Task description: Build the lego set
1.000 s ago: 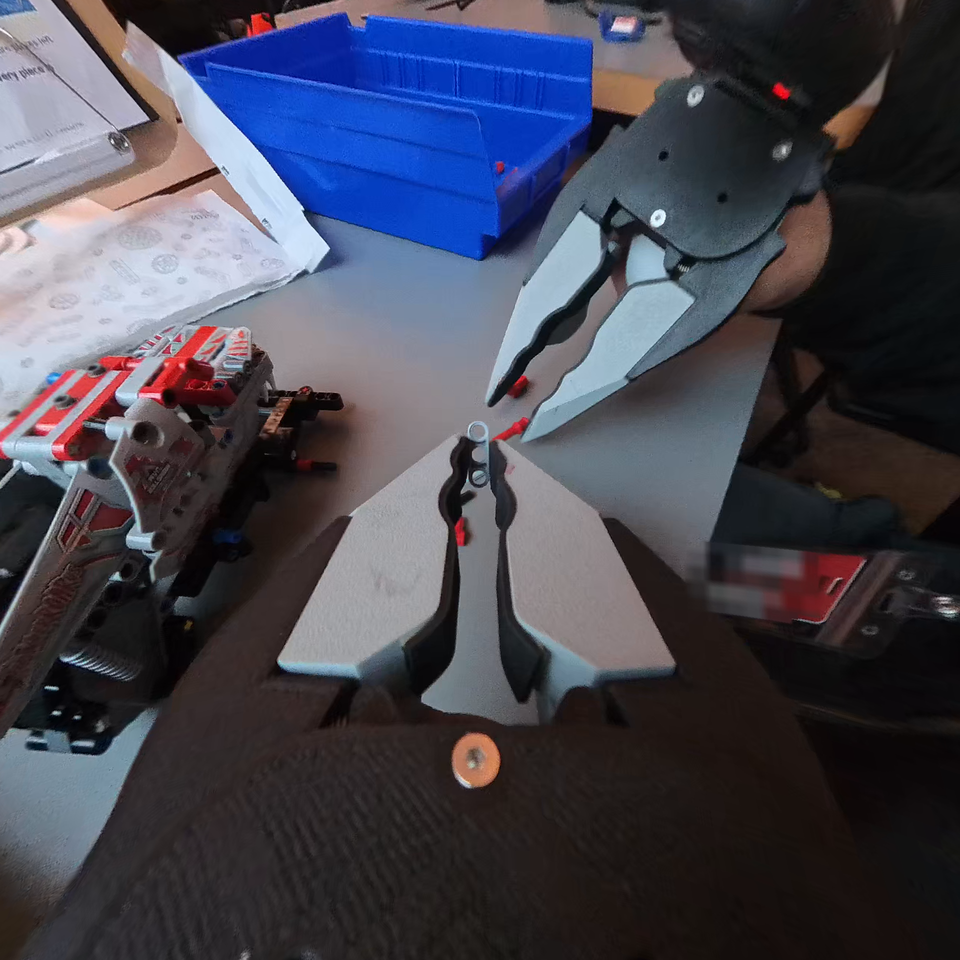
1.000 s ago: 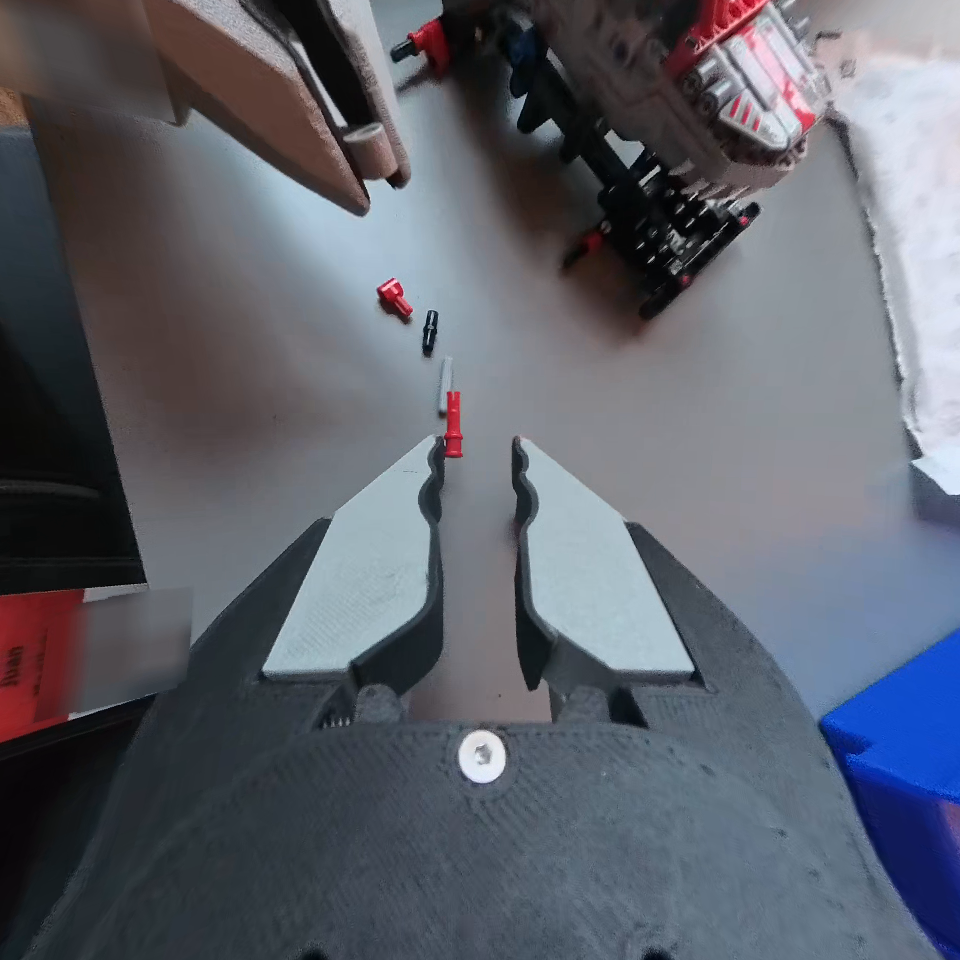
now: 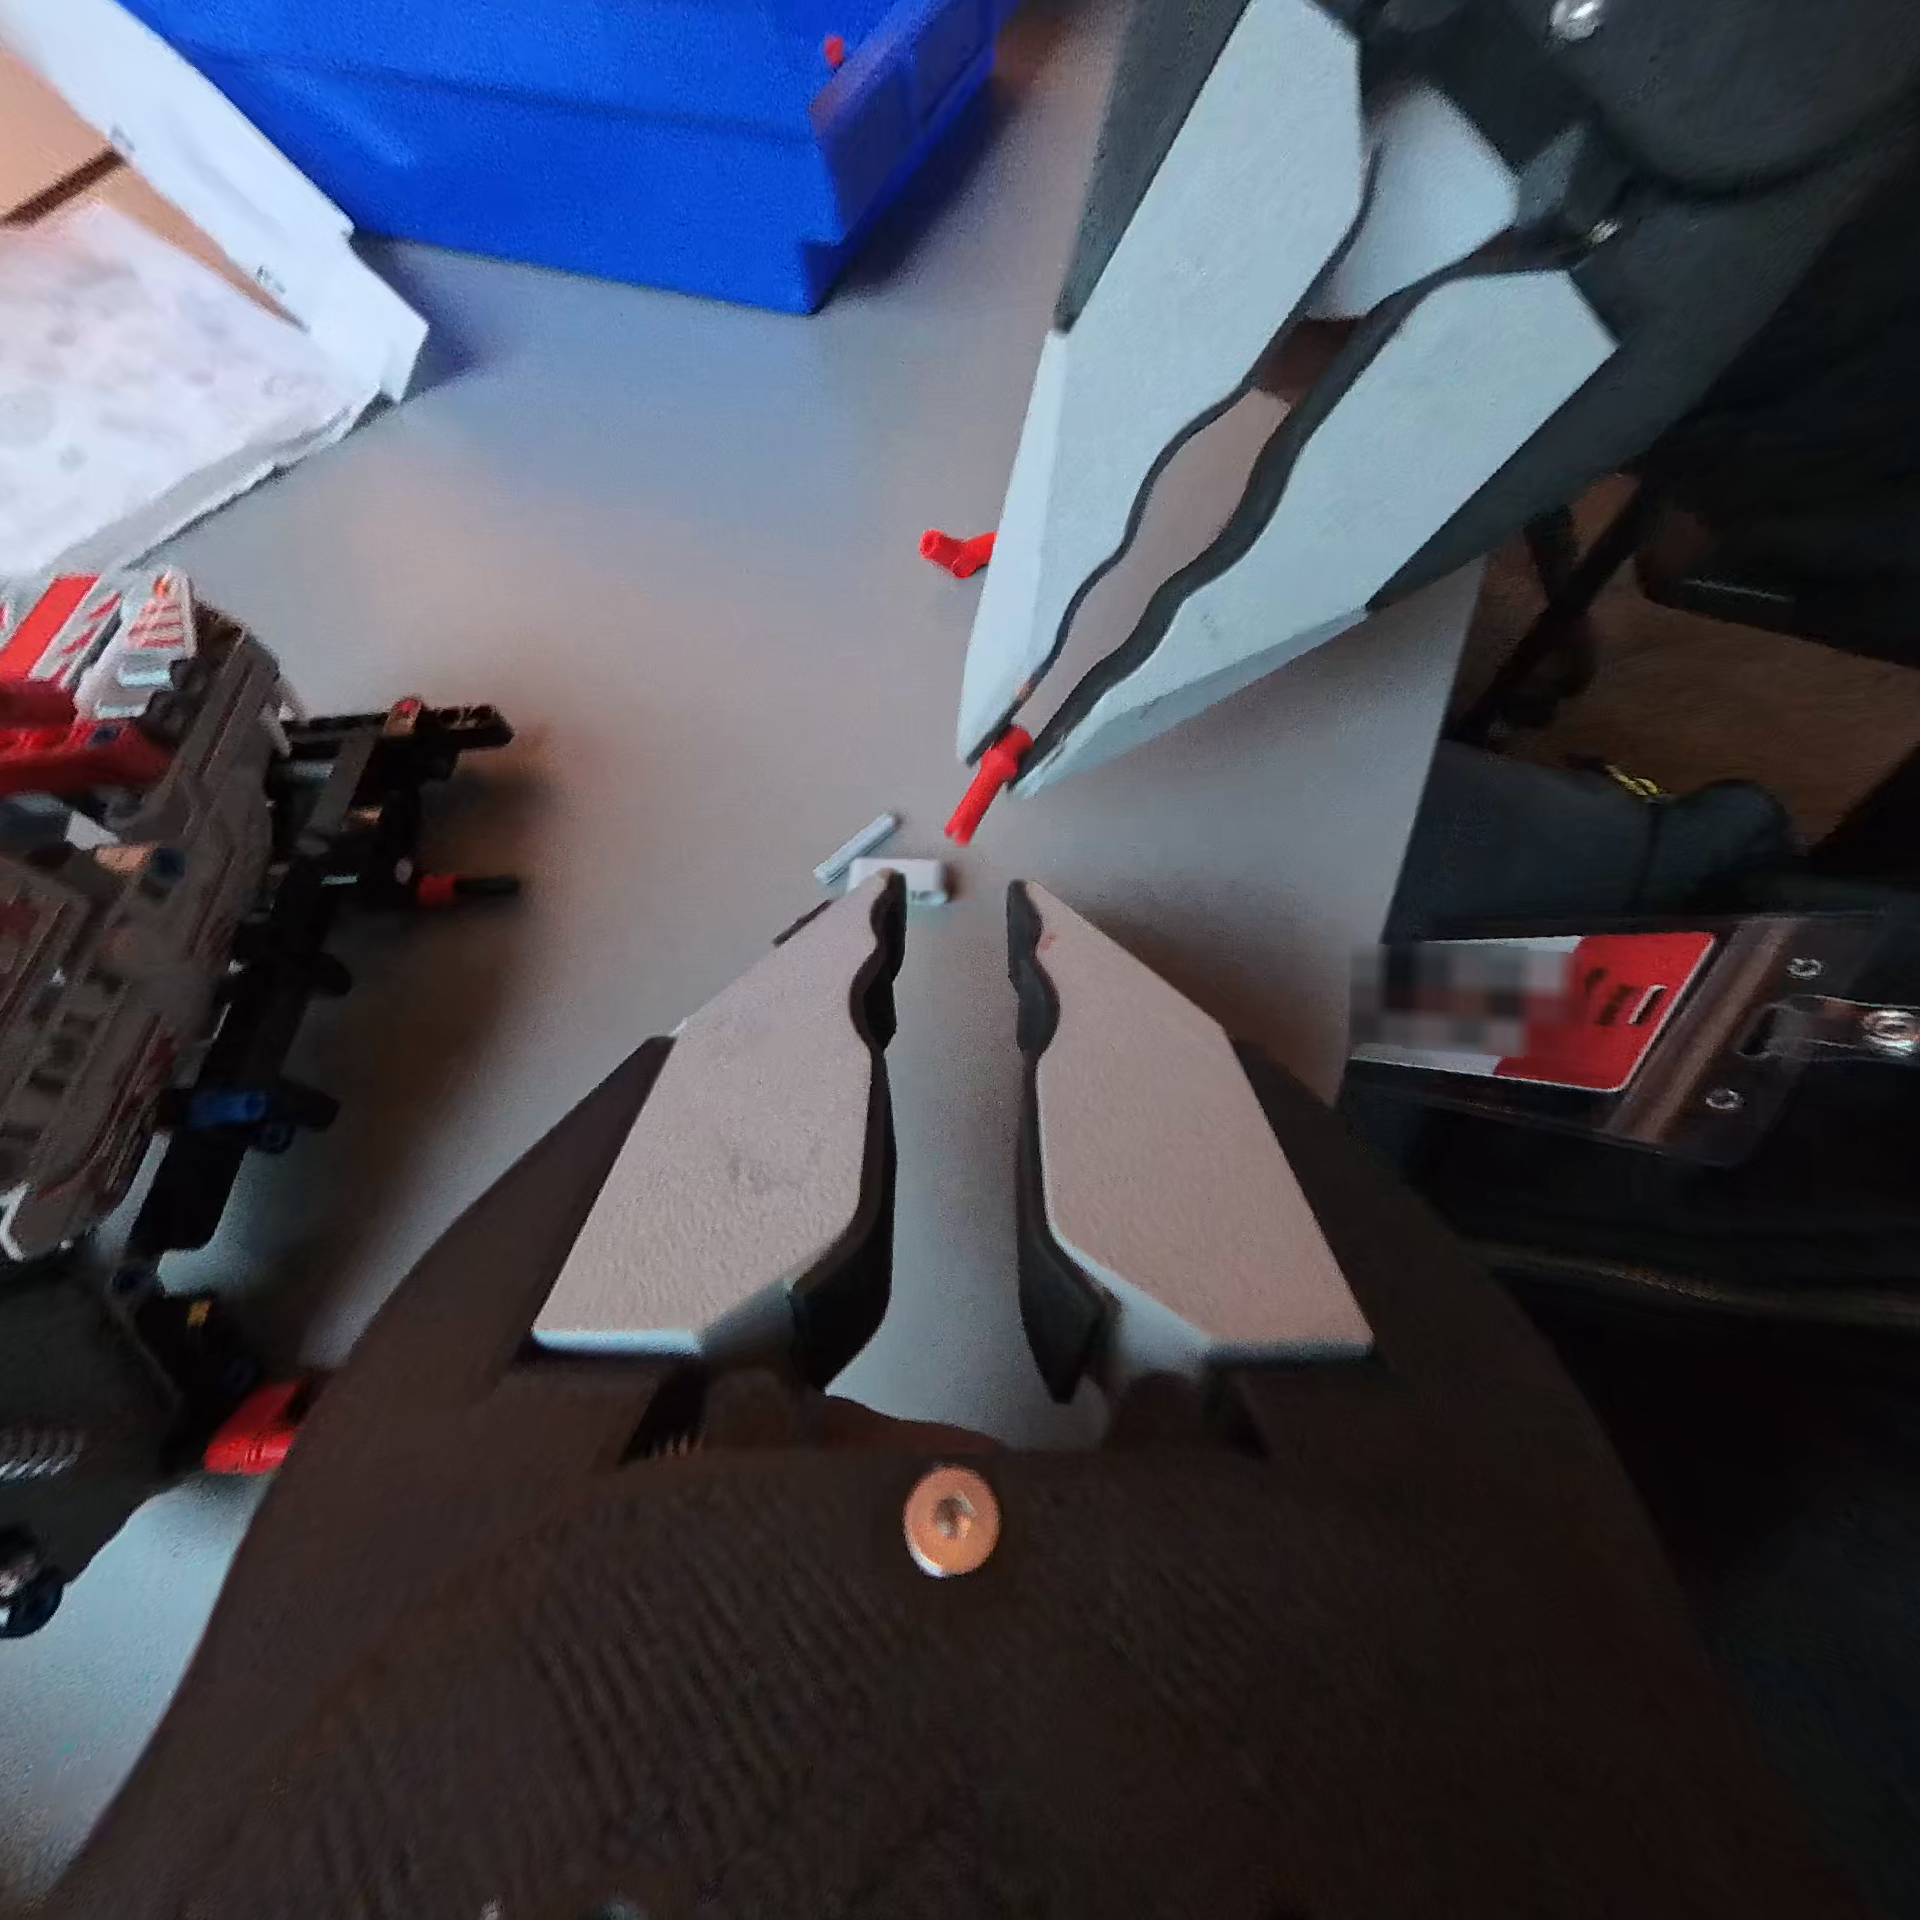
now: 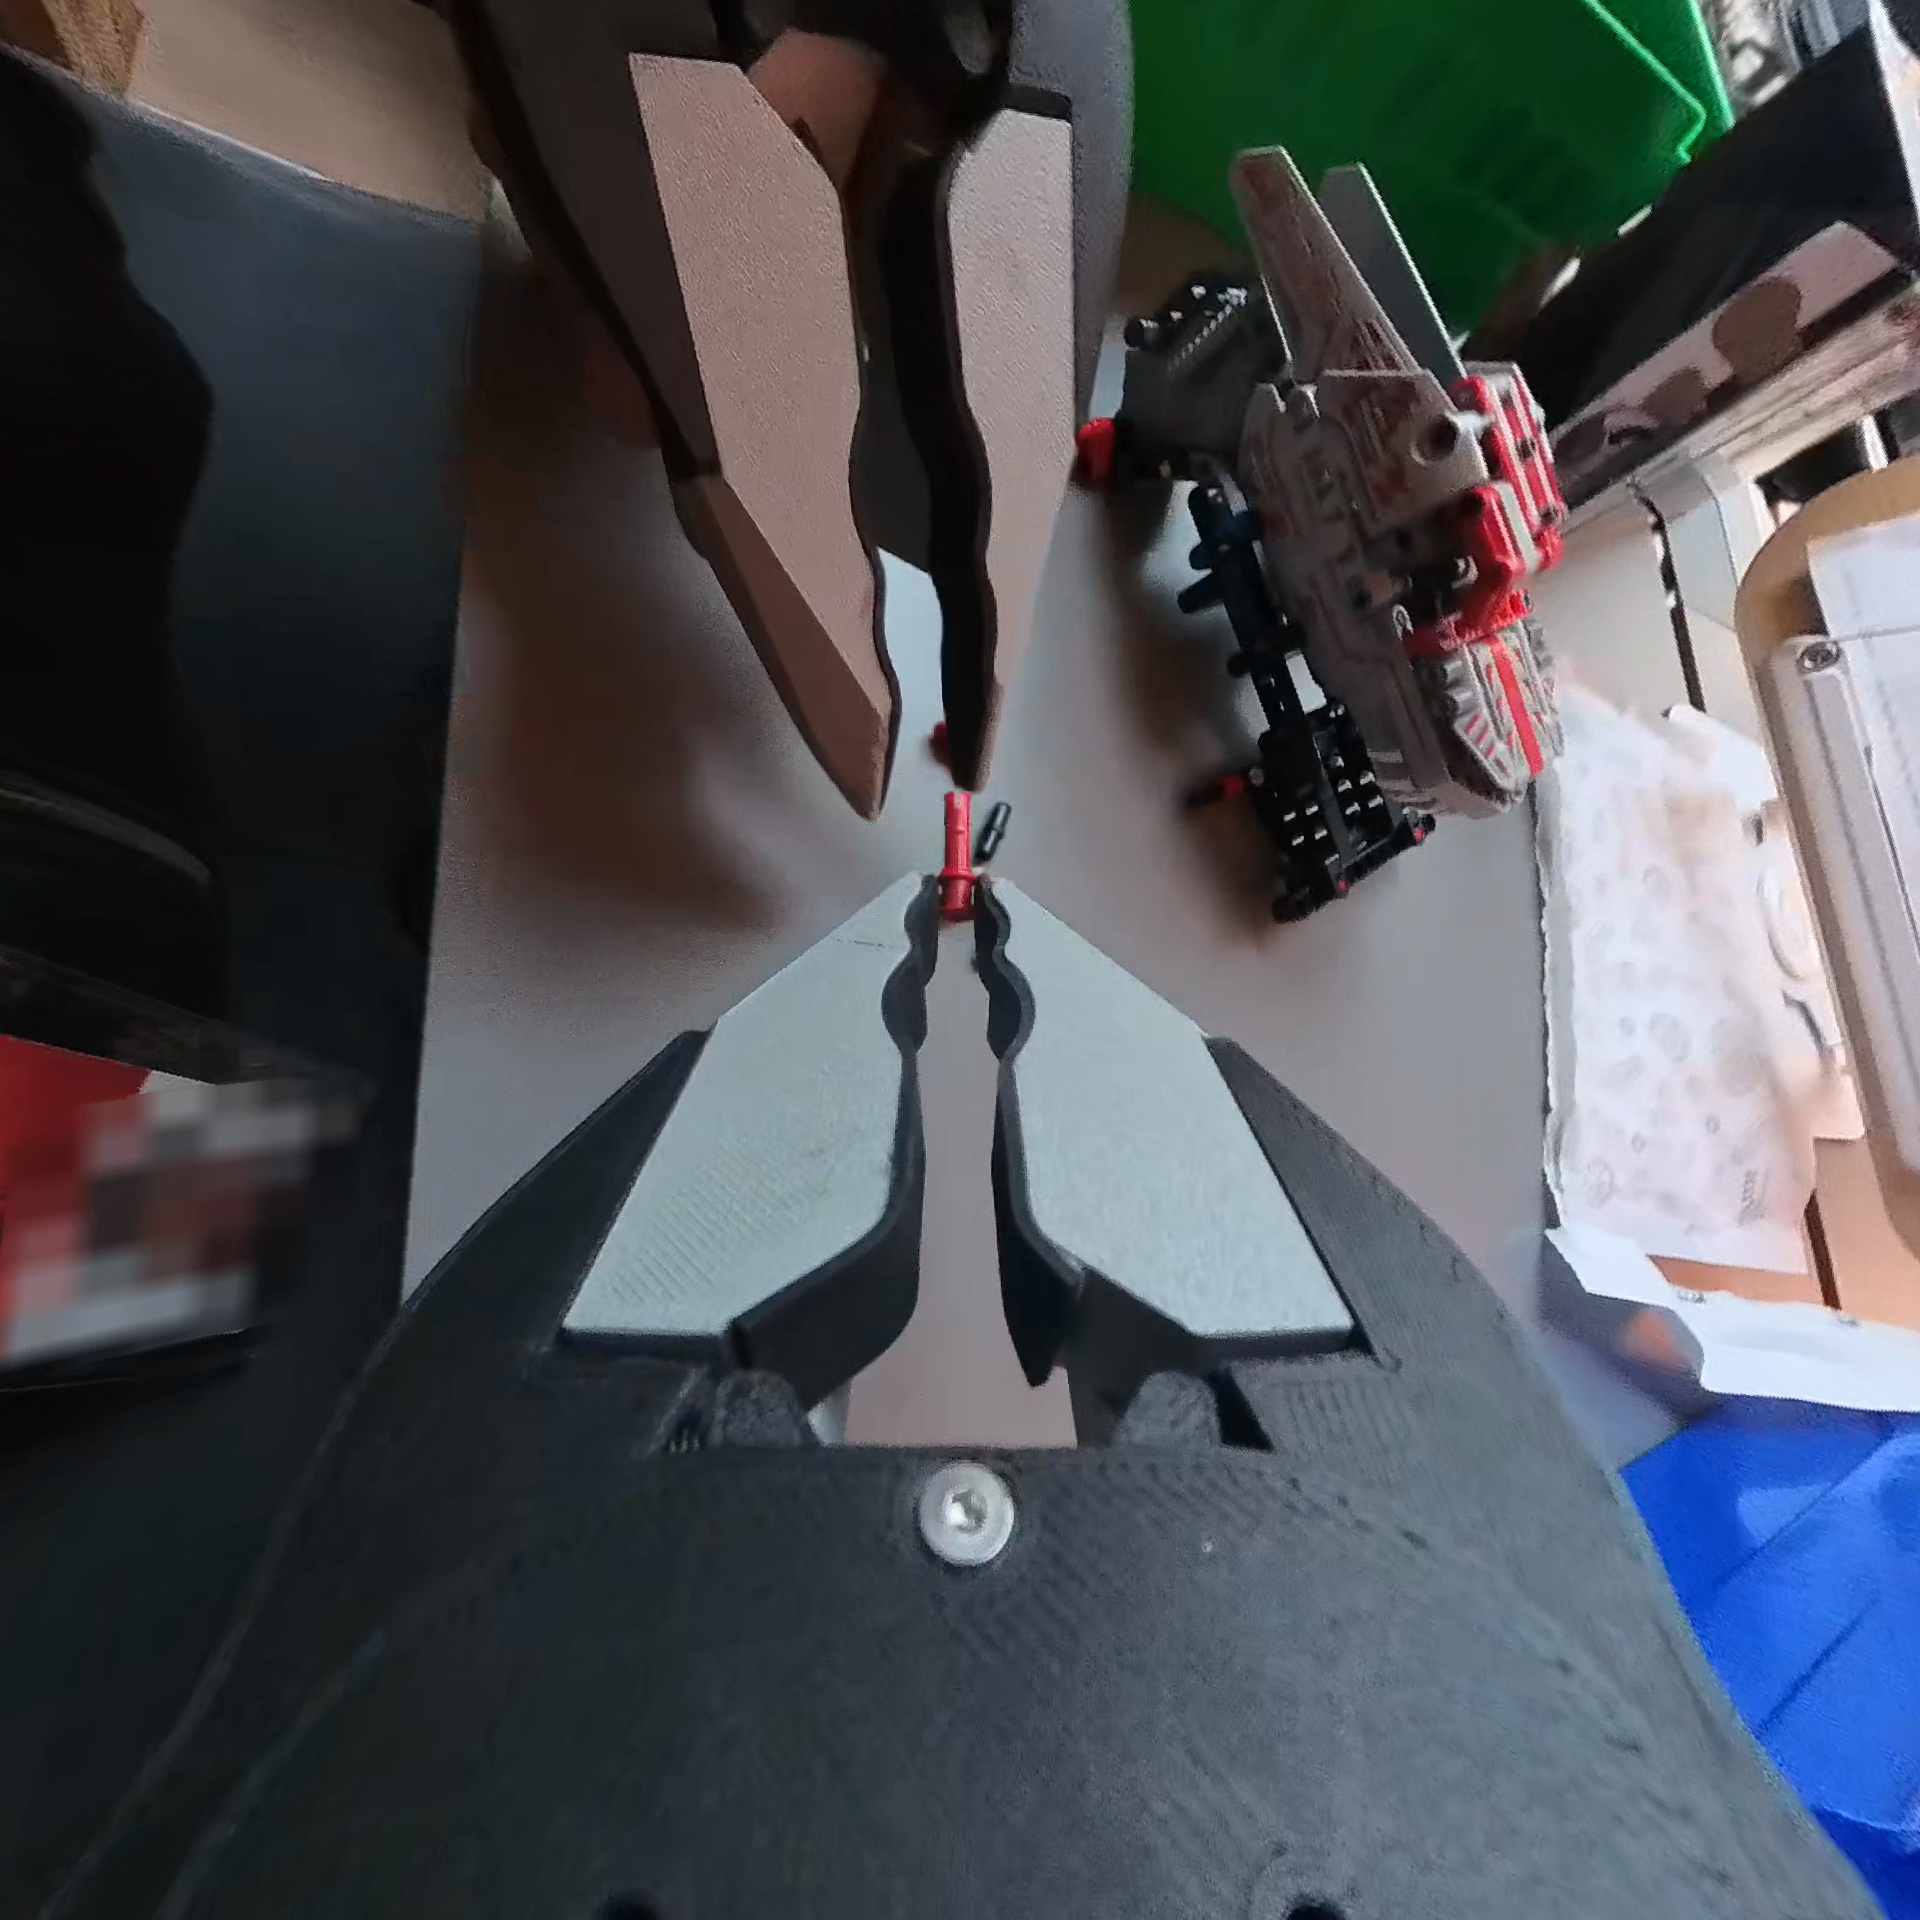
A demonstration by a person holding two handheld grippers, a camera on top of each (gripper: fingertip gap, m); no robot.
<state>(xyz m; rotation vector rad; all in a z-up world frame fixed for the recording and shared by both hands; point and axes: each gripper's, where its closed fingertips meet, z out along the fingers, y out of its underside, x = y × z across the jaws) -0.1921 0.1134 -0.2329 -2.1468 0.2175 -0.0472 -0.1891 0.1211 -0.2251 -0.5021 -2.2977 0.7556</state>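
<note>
A second ago the left gripper (image 3: 954, 896) pinched a small grey piece (image 3: 914, 879); now its jaws stand apart and that piece lies on the table (image 3: 644, 540) at its left fingertip, half hidden. The right gripper (image 4: 960, 885) has clamped the red pin (image 4: 955, 844), pointing forward. The model (image 4: 1382, 582), grey, red and black, sits blurred to its right.

The left gripper (image 3: 954, 899) fills the bottom middle of its view, its two fingers apart with nothing between them. The right gripper (image 4: 961, 891) reaches up from the bottom of its view, tips pinched on a red pin (image 4: 954, 847).
</note>
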